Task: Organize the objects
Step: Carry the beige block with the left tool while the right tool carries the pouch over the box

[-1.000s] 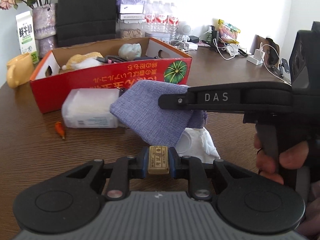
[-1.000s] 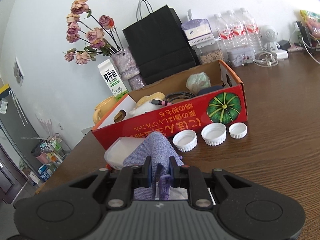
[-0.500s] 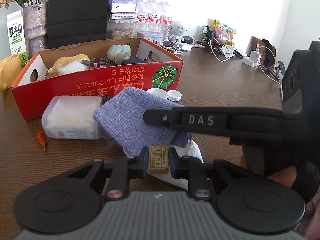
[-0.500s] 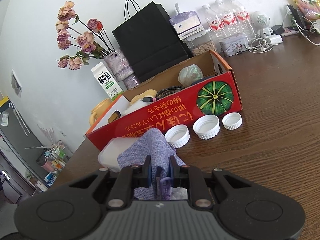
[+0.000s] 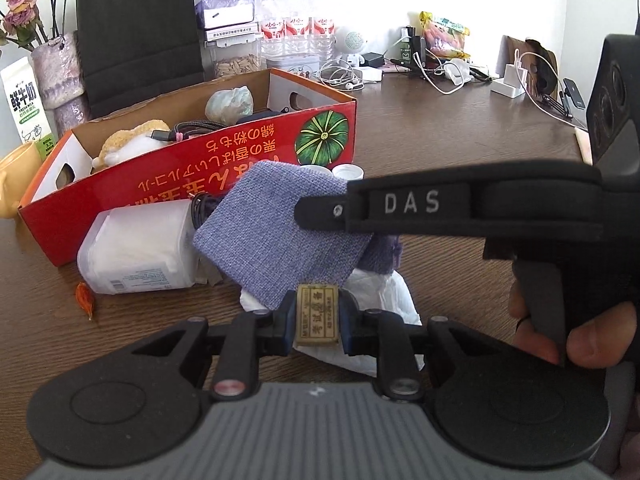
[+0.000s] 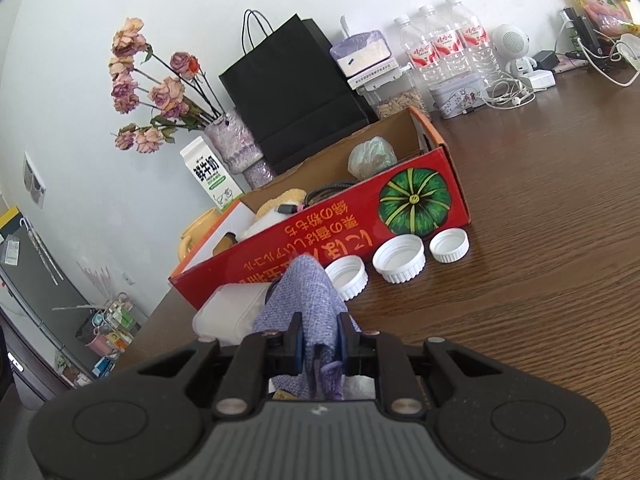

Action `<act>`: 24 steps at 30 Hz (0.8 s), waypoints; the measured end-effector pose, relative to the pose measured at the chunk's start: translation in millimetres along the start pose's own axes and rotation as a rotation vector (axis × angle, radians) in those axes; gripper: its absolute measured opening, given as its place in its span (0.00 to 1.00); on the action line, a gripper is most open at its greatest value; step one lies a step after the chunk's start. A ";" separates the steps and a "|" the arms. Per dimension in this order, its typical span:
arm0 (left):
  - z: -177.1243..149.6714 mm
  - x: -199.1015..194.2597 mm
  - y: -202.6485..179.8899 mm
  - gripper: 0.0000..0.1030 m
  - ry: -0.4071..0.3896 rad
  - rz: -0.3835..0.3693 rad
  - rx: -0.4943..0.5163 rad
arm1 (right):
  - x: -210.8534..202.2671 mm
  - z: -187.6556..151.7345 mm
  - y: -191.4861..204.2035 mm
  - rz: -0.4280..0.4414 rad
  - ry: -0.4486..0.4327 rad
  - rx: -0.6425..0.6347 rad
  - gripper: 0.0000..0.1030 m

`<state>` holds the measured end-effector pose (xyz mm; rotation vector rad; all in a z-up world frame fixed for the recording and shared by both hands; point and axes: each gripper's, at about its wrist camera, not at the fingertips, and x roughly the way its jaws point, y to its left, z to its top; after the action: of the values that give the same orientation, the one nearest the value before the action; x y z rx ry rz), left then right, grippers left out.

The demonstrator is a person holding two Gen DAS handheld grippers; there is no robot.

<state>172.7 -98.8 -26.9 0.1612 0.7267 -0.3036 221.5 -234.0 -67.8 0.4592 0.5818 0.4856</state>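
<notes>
Left tool (image 5: 318,316) clamped on small printed block (image 5: 318,315), right tool (image 6: 319,344) pinching purple cloth pouch (image 6: 308,300).

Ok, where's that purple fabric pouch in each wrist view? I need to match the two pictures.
Left wrist view: the purple fabric pouch is at centre, lifted in front of the red pumpkin box, pinched at its right edge by the right tongs.
Right wrist view: the pouch is at bottom centre, clamped between the right tongs.
Shared landmark: the green pumpkin picture on the red box, just behind the pouch.
</notes>
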 end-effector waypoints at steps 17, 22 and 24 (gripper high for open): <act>-4.0 -8.2 -3.3 0.20 0.012 0.007 0.025 | -31.5 20.9 -9.3 -0.052 -0.163 -0.005 0.14; -0.7 -18.6 3.3 0.21 -0.035 0.008 -0.002 | -35.5 25.0 -4.6 -0.045 -0.171 -0.019 0.14; 3.4 -24.4 8.0 0.21 -0.061 0.017 -0.014 | -36.3 26.3 -2.0 -0.043 -0.174 -0.027 0.14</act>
<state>160.2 -86.9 -7.6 0.1445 0.6660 -0.2858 211.7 -262.6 -34.6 0.4573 0.4169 0.4072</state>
